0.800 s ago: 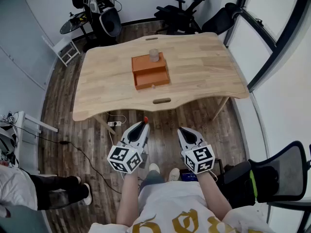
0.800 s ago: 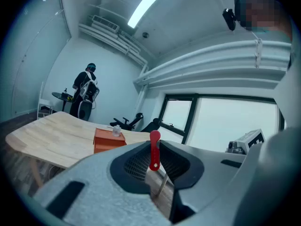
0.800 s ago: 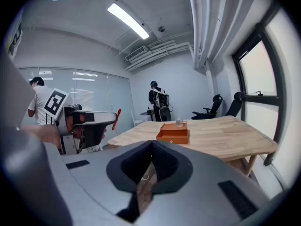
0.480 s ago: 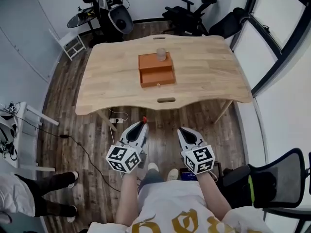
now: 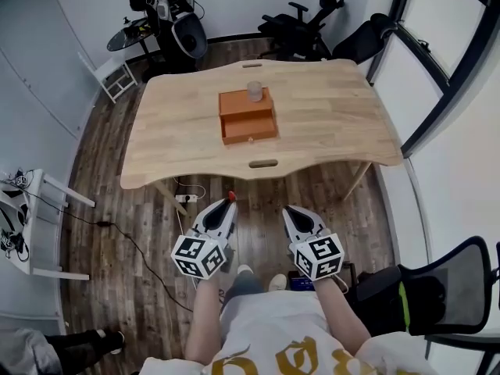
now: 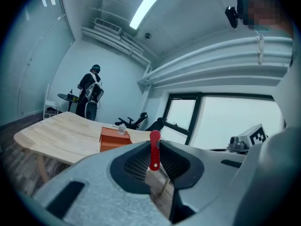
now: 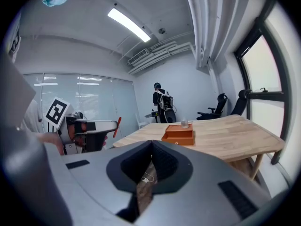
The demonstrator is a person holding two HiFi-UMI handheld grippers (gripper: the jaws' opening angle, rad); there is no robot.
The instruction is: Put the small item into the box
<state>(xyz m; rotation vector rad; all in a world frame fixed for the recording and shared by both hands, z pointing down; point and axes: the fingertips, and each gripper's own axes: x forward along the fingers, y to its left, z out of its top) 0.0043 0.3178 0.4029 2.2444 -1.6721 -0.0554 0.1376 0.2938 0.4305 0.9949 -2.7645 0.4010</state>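
An orange box [image 5: 248, 116] with a front drawer stands near the middle of the wooden table [image 5: 328, 123]. A small clear jar [image 5: 254, 91] rests on the box's top. Both grippers hang over the floor, well short of the table's near edge. My left gripper [image 5: 227, 206] is shut on a small red item [image 5: 232, 196]. In the left gripper view the red item [image 6: 154, 149] sticks up between the jaws, with the orange box [image 6: 114, 138] far ahead. My right gripper [image 5: 292, 213] is shut and holds nothing. The right gripper view shows the orange box [image 7: 179, 135] on the table.
Black office chairs [image 5: 301, 22] stand behind the table, and a white chair [image 5: 109, 80] at its far left corner. A power strip and cable [image 5: 186, 196] lie on the floor under the near edge. Another black chair [image 5: 441, 287] is at my right. A person's legs [image 5: 74, 342] show at the lower left.
The head view has shifted slightly. The person at the lower left has moved mostly out of the frame. Both grippers stay in about the same place, the left still holding the red item.
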